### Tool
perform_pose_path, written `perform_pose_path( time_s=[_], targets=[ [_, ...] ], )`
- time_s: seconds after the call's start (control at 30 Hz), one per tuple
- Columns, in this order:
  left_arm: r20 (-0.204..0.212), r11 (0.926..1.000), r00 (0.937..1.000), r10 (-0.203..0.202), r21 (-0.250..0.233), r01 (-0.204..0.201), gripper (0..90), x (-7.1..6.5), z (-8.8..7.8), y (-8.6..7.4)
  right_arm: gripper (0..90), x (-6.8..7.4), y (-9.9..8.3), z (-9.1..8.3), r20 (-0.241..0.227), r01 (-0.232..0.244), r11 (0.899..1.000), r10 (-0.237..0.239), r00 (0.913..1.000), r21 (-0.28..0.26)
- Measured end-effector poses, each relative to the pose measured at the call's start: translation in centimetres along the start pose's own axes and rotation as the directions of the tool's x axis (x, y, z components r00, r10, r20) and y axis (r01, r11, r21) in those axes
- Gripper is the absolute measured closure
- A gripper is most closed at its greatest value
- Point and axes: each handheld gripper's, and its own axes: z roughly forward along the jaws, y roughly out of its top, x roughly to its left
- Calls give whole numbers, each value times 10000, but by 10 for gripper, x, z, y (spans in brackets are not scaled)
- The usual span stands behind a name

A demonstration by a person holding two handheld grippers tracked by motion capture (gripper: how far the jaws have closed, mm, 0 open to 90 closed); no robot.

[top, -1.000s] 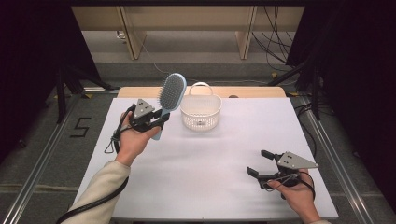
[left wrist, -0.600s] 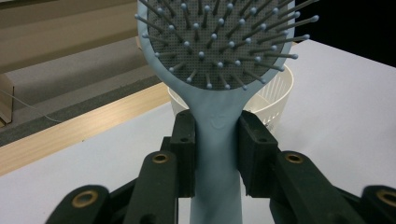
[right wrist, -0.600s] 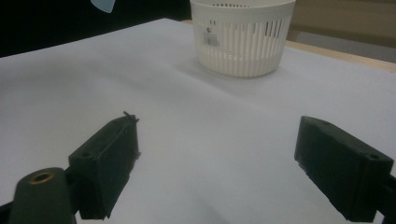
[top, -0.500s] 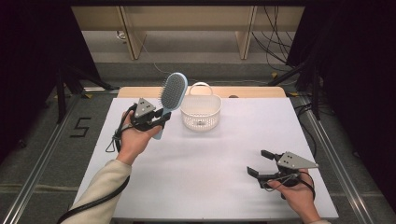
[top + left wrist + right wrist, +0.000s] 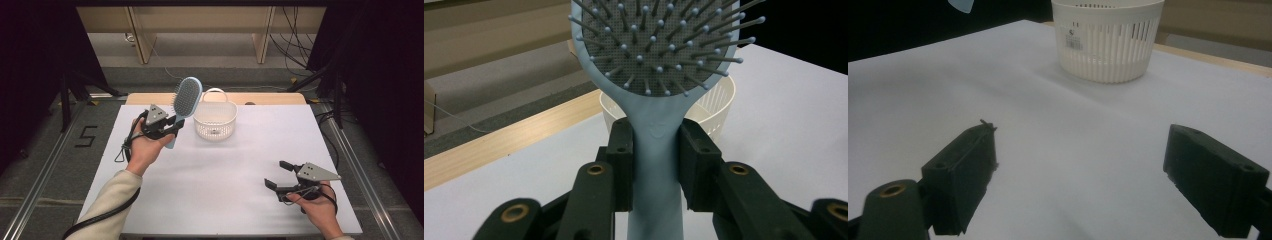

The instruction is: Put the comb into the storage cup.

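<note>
Hairbrush (image 5: 186, 100) clenched in left tongs (image 5: 172, 129), right tongs (image 5: 278, 174) released, basket (image 5: 1108, 45) label unreadable

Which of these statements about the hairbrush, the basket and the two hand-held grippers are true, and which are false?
1. The left hand-held gripper clamps the handle of the light blue plastic paddle hairbrush. True.
2. The hairbrush lies inside the white slotted plastic basket. False: it is held up beside the basket.
3. The right hand-held gripper holds the basket. False: its jaws are open and empty.
4. The basket stands upright on the white table. True.
</note>
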Motion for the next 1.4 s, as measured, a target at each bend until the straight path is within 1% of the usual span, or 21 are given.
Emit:
perform_pose_path(
  time_s=[0.9, 1.4],
  targets=[
    [80, 10000, 10000, 9, -45, -9, 702, -2, 5, 3, 145, 0, 0, 0, 2, -20, 10000, 20, 10000, 23],
    [170, 9999, 9998, 68, -110, -66, 702, -5, 9, 8, 145, 0, 0, -1, 8, -34, 10000, 34, 10000, 22]
  ],
)
